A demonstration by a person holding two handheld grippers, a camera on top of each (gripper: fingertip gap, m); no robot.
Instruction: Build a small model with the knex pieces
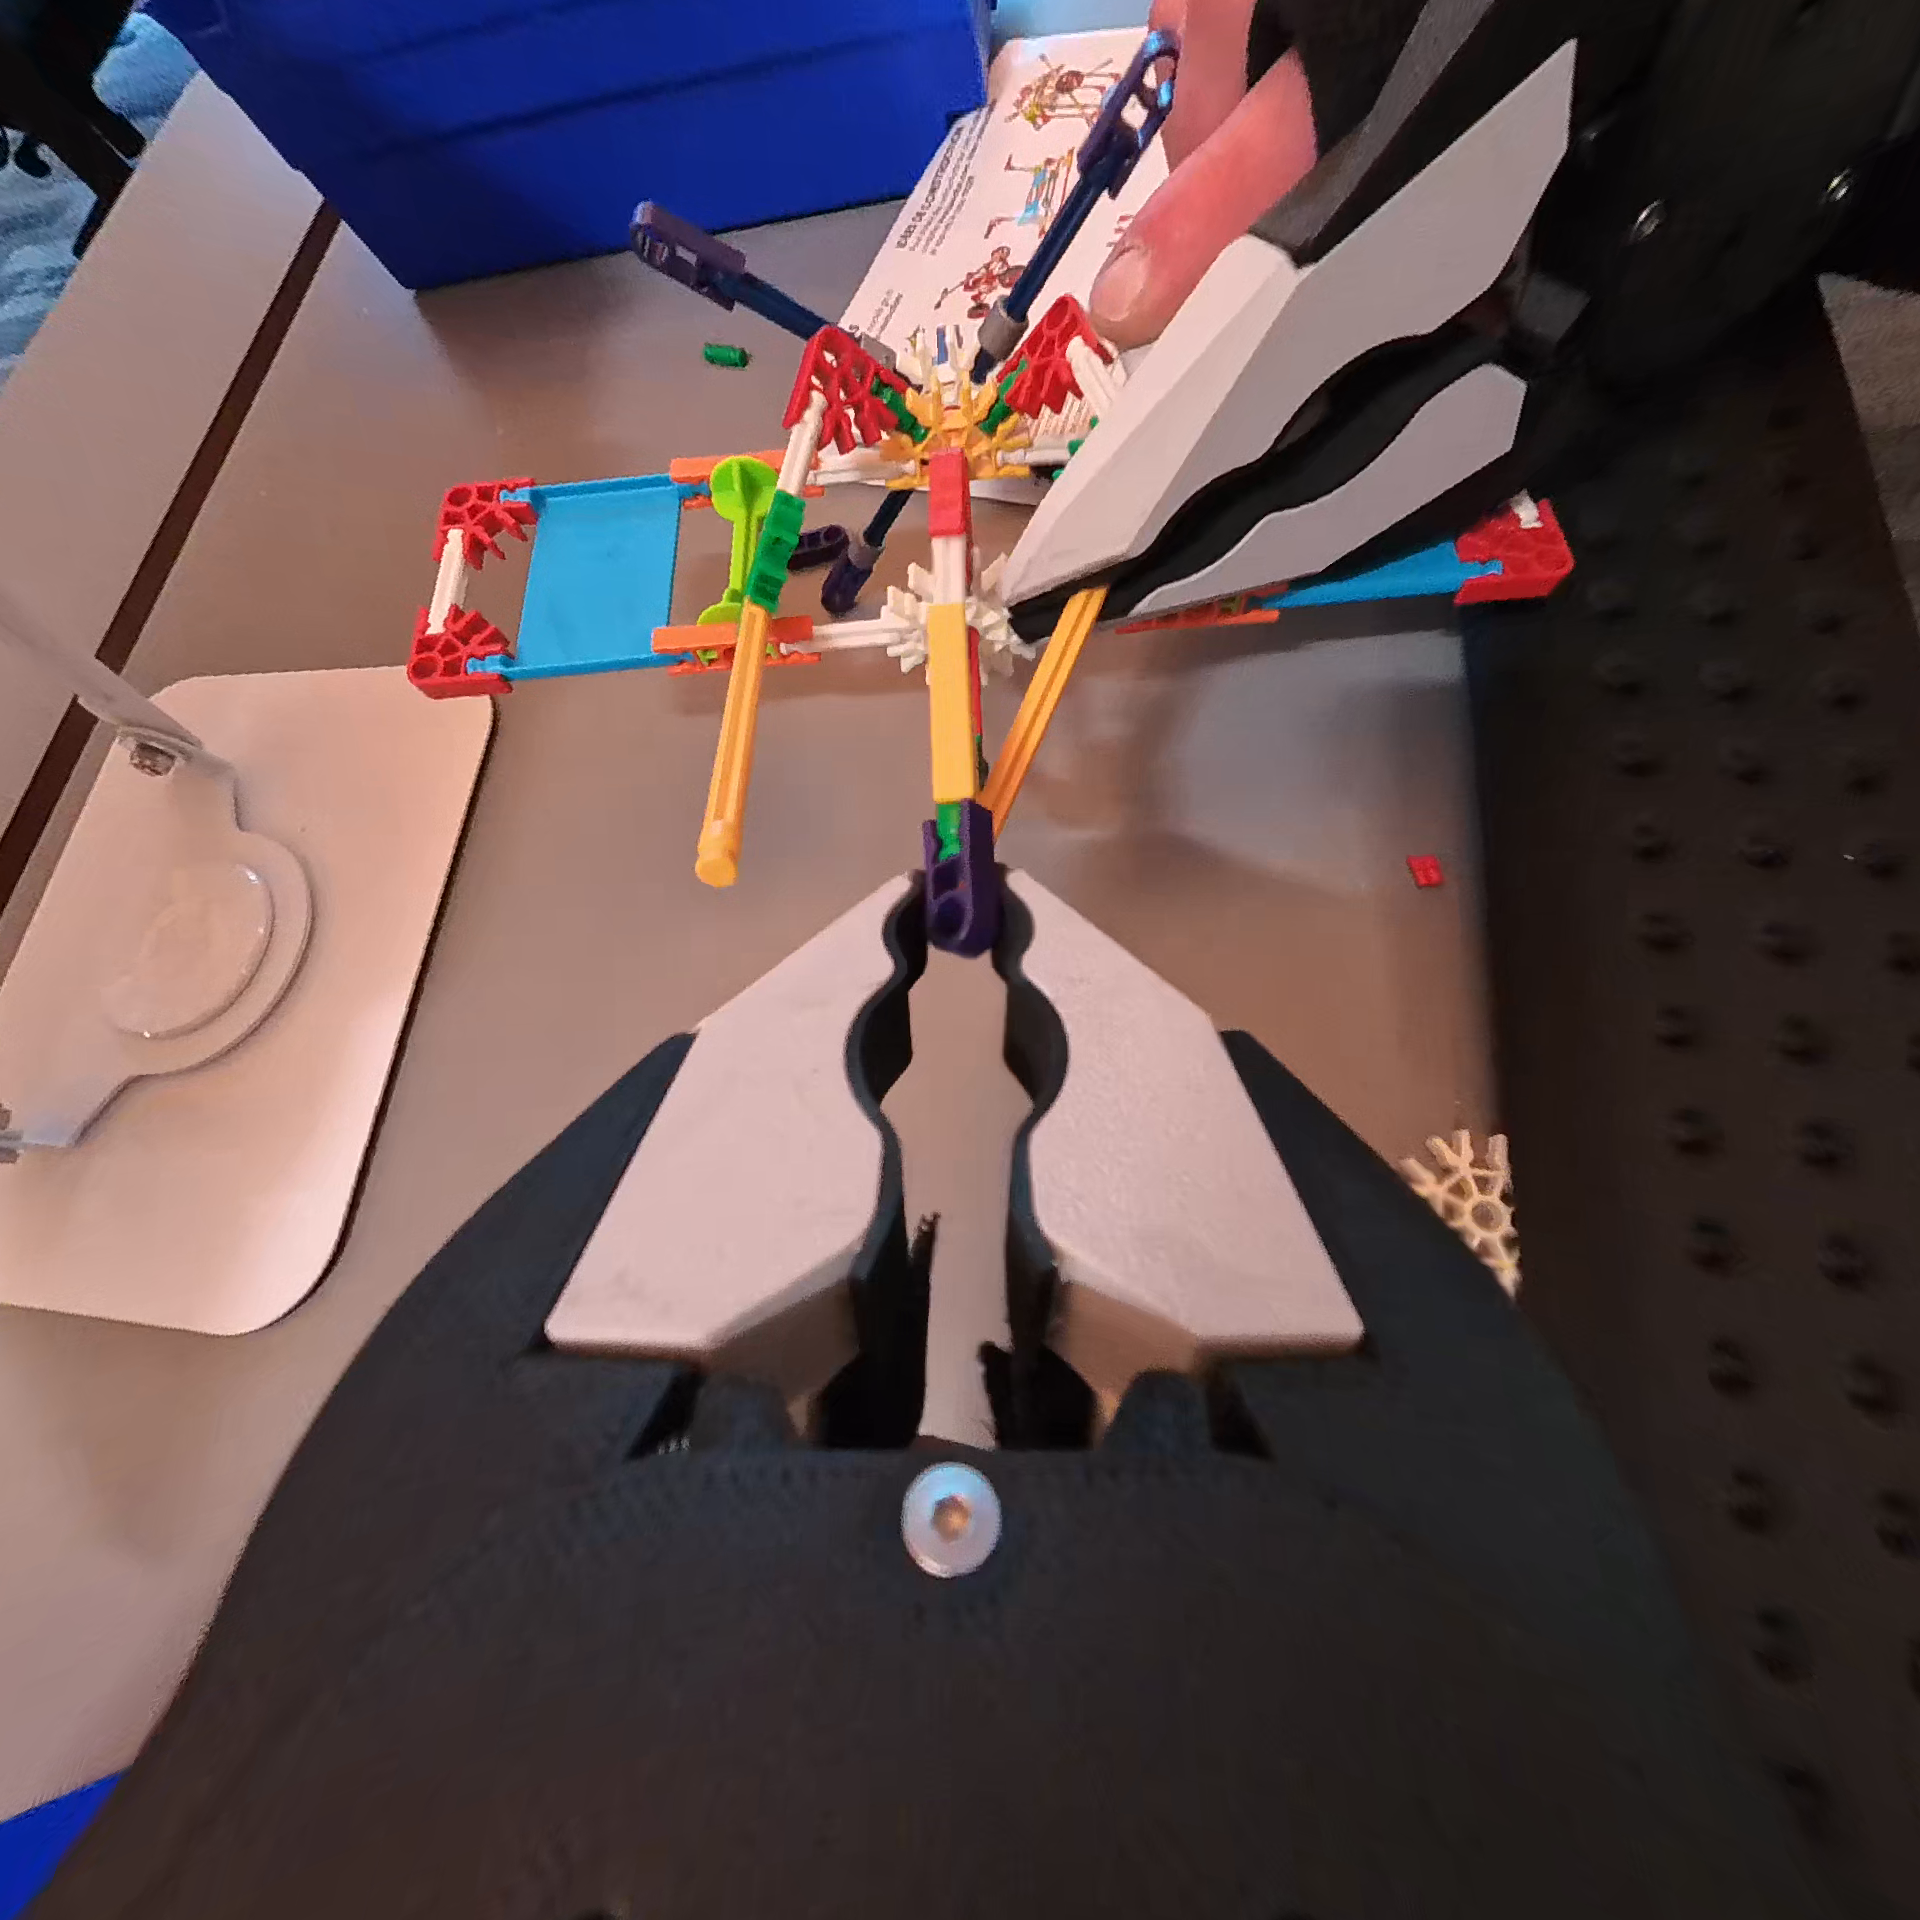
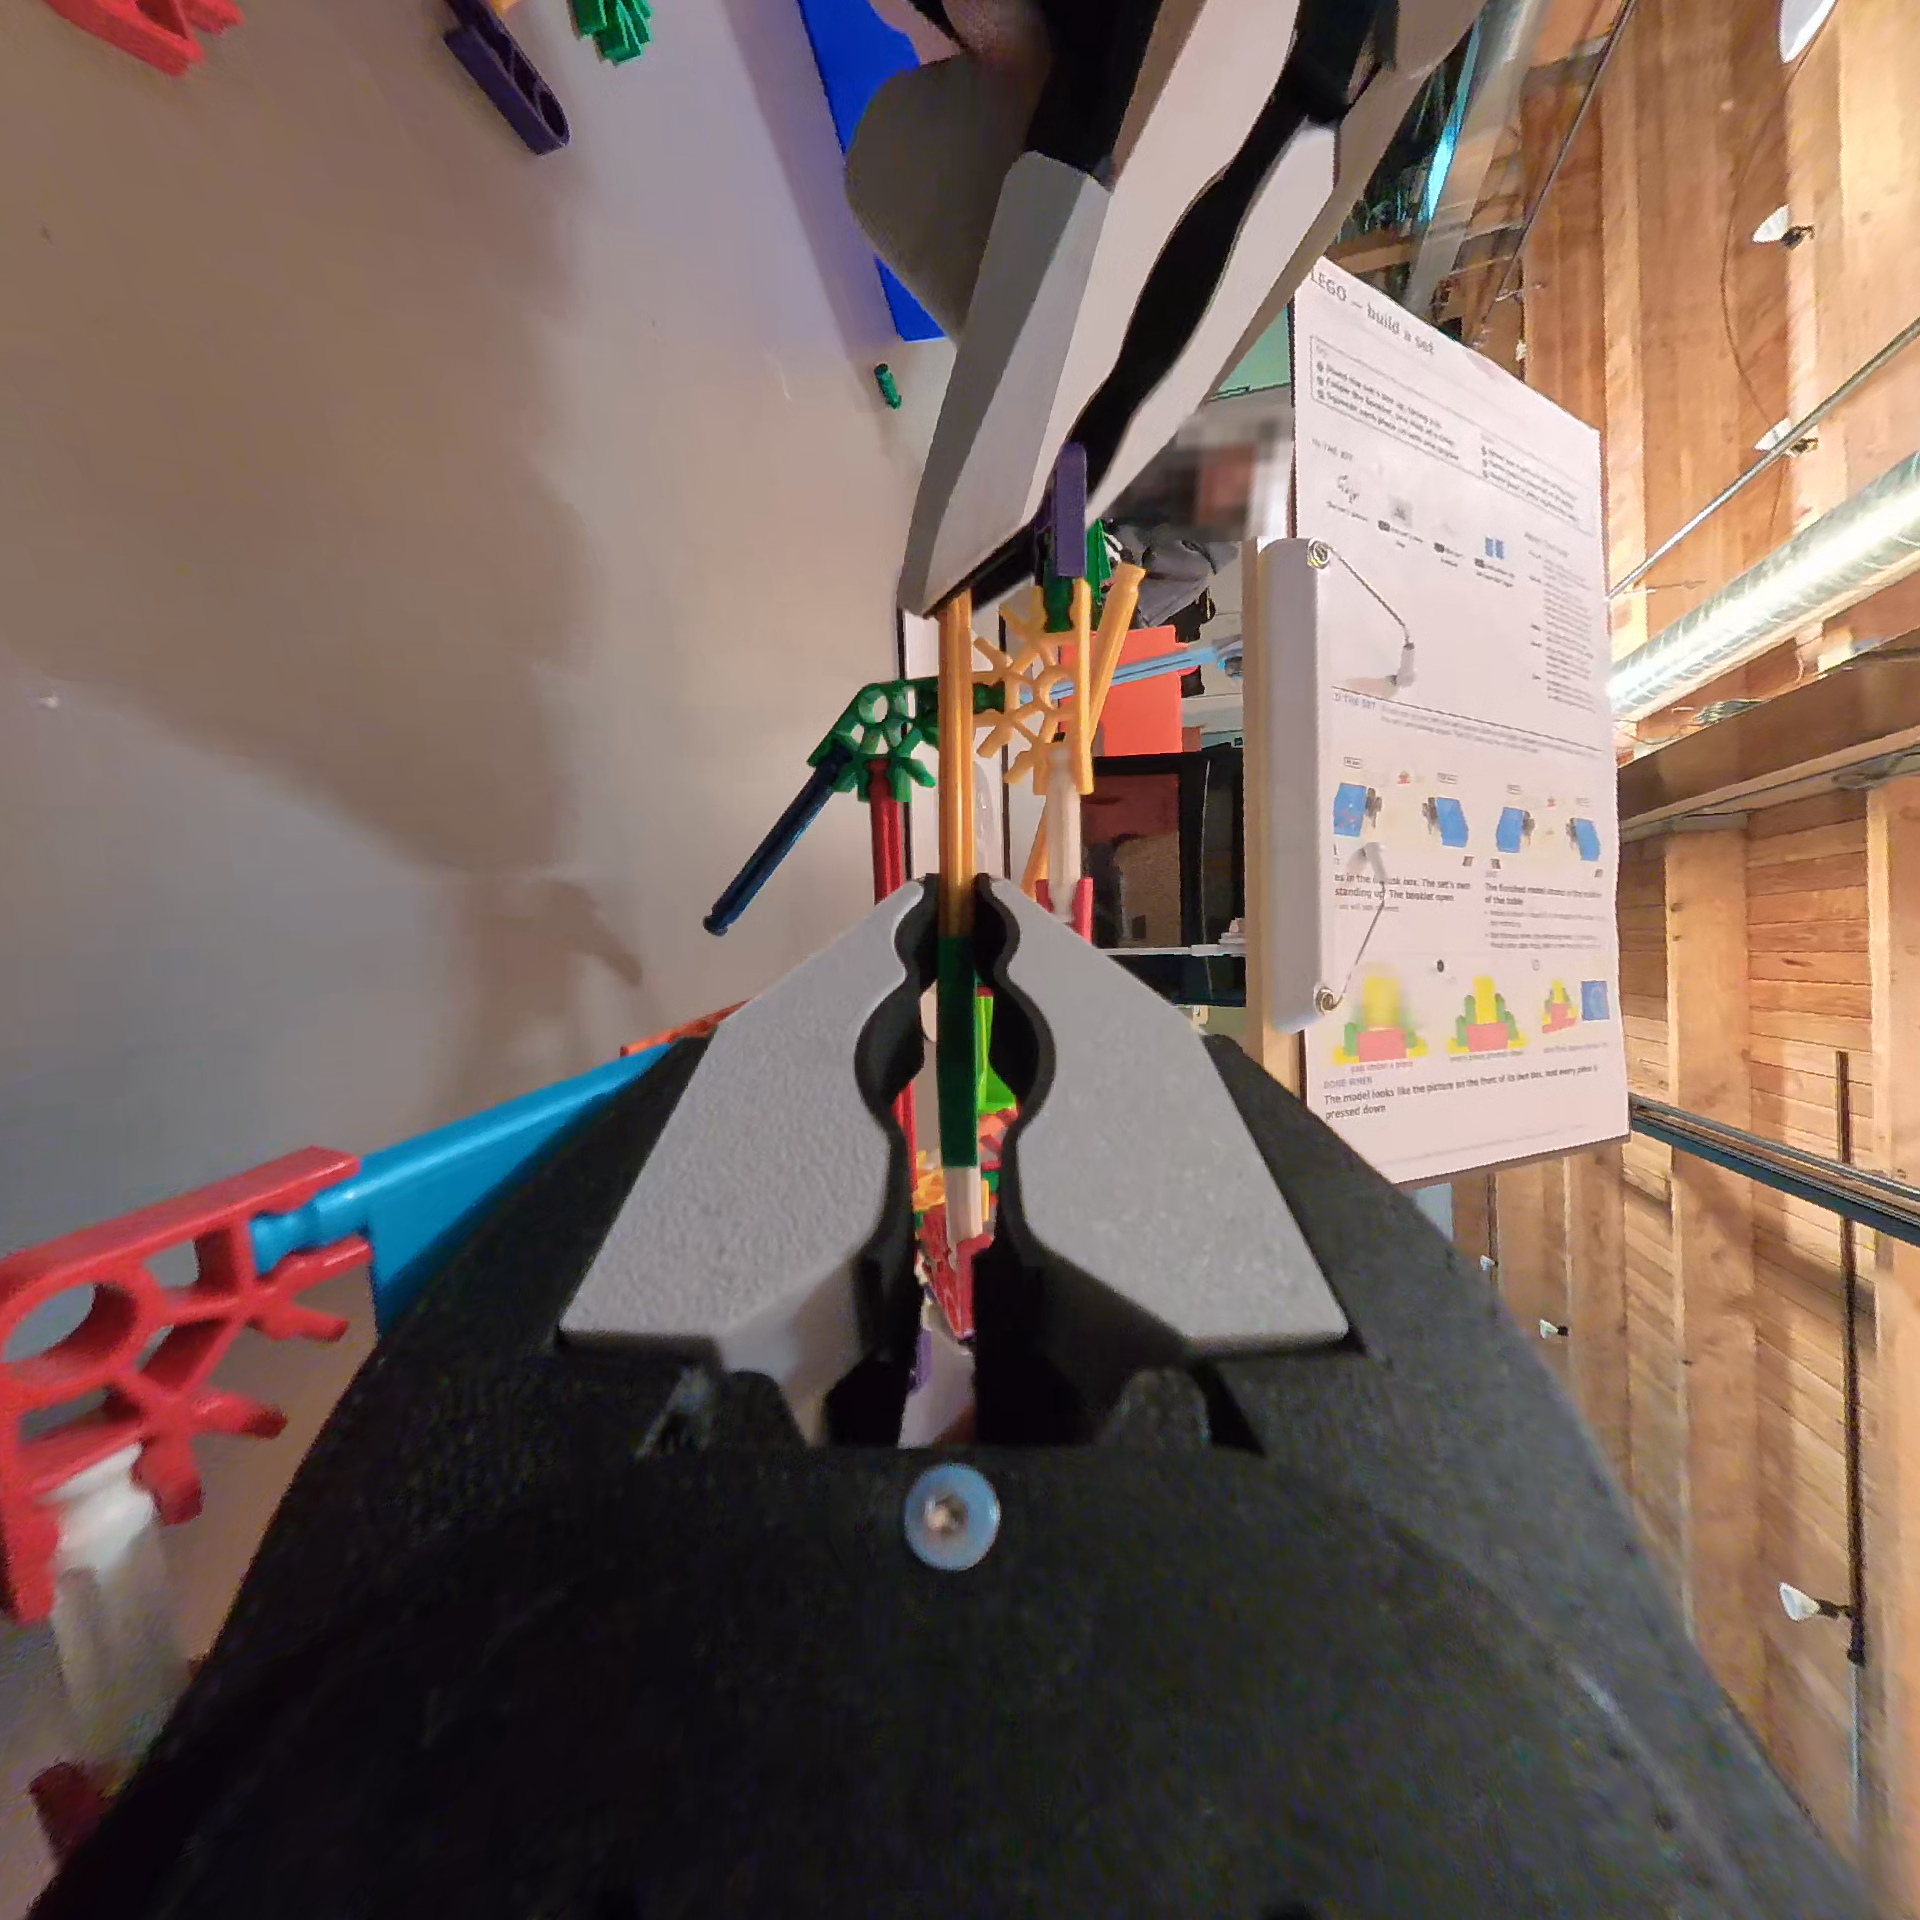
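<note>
A colourful rod-and-connector model (image 1: 940,540) with a blue panel (image 1: 603,566) and red corner connectors lies on the tan table (image 1: 1195,769). My left gripper (image 1: 958,912) is shut on a purple connector (image 1: 961,847) at the near end of the model's yellow and red spine. My right gripper (image 1: 1060,613) comes in from the upper right, beside the white snowflake hub, and is shut on an orange-yellow rod (image 1: 1039,707). In the right wrist view, my right gripper (image 2: 956,899) clamps that rod (image 2: 956,748). The left gripper (image 2: 997,571) holds the purple connector (image 2: 1067,509) just beyond.
A blue box (image 1: 623,104) and an open booklet (image 1: 966,239) lie behind the model. A clear stand on a white base (image 1: 239,987) is at the left, a black perforated mat (image 1: 1714,1039) at the right. Loose snowflake connector (image 1: 1465,1205), small red piece (image 1: 1425,871). An instruction sheet (image 2: 1455,727) stands upright.
</note>
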